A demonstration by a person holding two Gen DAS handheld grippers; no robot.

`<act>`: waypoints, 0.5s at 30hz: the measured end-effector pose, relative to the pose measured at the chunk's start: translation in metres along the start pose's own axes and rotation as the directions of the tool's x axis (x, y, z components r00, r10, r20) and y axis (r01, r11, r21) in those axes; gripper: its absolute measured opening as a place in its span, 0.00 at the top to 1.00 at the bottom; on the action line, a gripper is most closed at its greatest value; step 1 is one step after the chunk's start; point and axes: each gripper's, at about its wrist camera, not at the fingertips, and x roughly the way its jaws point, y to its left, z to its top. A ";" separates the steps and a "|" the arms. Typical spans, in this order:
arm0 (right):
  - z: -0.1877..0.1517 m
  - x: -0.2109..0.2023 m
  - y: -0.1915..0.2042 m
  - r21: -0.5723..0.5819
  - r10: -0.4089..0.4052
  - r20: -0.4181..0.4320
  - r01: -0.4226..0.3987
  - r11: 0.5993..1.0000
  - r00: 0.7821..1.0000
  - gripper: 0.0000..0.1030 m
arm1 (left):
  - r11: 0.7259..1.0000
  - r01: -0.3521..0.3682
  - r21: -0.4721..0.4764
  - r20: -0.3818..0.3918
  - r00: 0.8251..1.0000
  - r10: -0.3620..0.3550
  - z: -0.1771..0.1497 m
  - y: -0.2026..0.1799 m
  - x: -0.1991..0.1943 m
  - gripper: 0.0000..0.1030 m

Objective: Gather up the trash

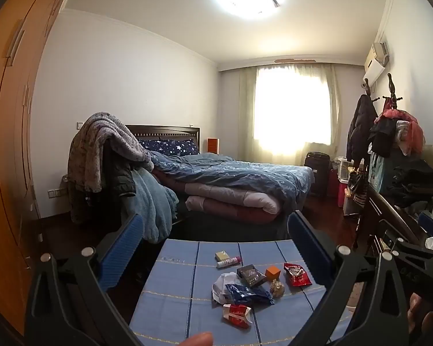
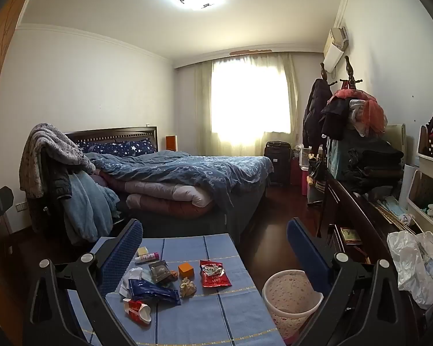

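Note:
Several pieces of trash lie on a low table with a blue cloth (image 1: 173,288) (image 2: 216,317): a red snack wrapper (image 1: 297,274) (image 2: 213,274), a blue packet (image 1: 248,294) (image 2: 153,291), a dark packet (image 1: 251,275) (image 2: 160,271), a crumpled paper ball (image 1: 277,288) (image 2: 187,287), white crumpled paper (image 1: 223,284) (image 2: 131,278) and a squashed red-and-white carton (image 1: 236,314) (image 2: 137,311). My left gripper (image 1: 216,219) hangs open above and short of them. My right gripper (image 2: 215,225) is open too, with nothing between its fingers. A pinkish speckled waste basket (image 2: 288,317) stands on the floor right of the table.
An orange cube (image 1: 272,272) (image 2: 186,269), a pink tube (image 1: 228,261) (image 2: 147,257) and a small yellow block (image 1: 222,255) share the table. Behind it stands a bed (image 2: 173,173). A wardrobe (image 1: 8,144) fills the left; a cluttered dresser (image 2: 355,216) with a white plastic bag (image 2: 412,265) the right.

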 end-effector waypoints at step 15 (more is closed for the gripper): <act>-0.003 0.001 0.002 -0.007 -0.005 0.012 0.005 1.000 1.000 0.03 | 1.000 -0.001 0.005 -0.004 1.000 0.001 -0.001 0.000 0.000 0.03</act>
